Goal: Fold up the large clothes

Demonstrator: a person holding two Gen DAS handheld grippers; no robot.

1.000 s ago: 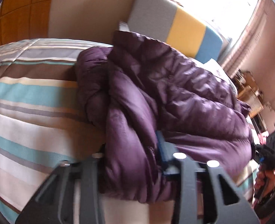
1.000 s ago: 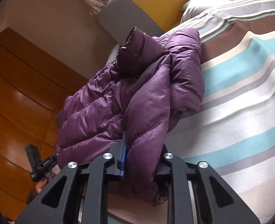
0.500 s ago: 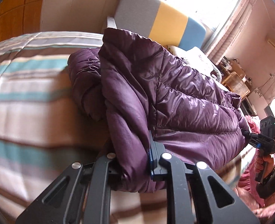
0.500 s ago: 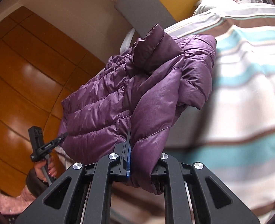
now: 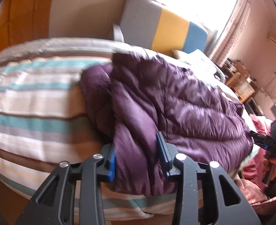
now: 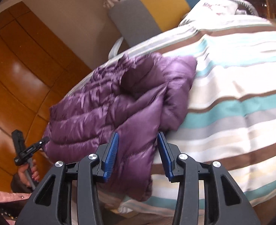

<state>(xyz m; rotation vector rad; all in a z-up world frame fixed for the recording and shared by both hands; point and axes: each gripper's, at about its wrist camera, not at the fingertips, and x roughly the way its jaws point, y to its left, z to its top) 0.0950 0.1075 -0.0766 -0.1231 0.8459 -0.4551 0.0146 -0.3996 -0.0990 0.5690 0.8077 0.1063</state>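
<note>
A purple puffer jacket (image 5: 184, 103) (image 6: 110, 108) lies folded in a thick bundle on the striped duvet (image 5: 35, 97) (image 6: 231, 103), near the bed's front edge. My left gripper (image 5: 137, 157) is opening, and the jacket's near fold bulges between its blue pads (image 5: 162, 155). My right gripper (image 6: 137, 151) is opening too, straddling the other near corner, with gaps between the fabric and its pads (image 6: 110, 150). Each view shows the other gripper at the jacket's far corner: the right gripper (image 5: 269, 142) and the left gripper (image 6: 25, 150), each in a hand.
A grey, yellow and blue headboard cushion (image 5: 166, 30) (image 6: 156, 5) stands behind the bed, beside a white pillow (image 6: 218, 5). Wooden wardrobe doors (image 6: 16, 65) line one side. A pink cloth (image 5: 259, 123) and a wicker shelf (image 5: 241, 86) are to the right.
Both grippers went from clamped on the jacket's folded edge to jaws spread apart. The jacket, lifted before, has sunk flat onto the duvet, and both views have drawn back slightly.
</note>
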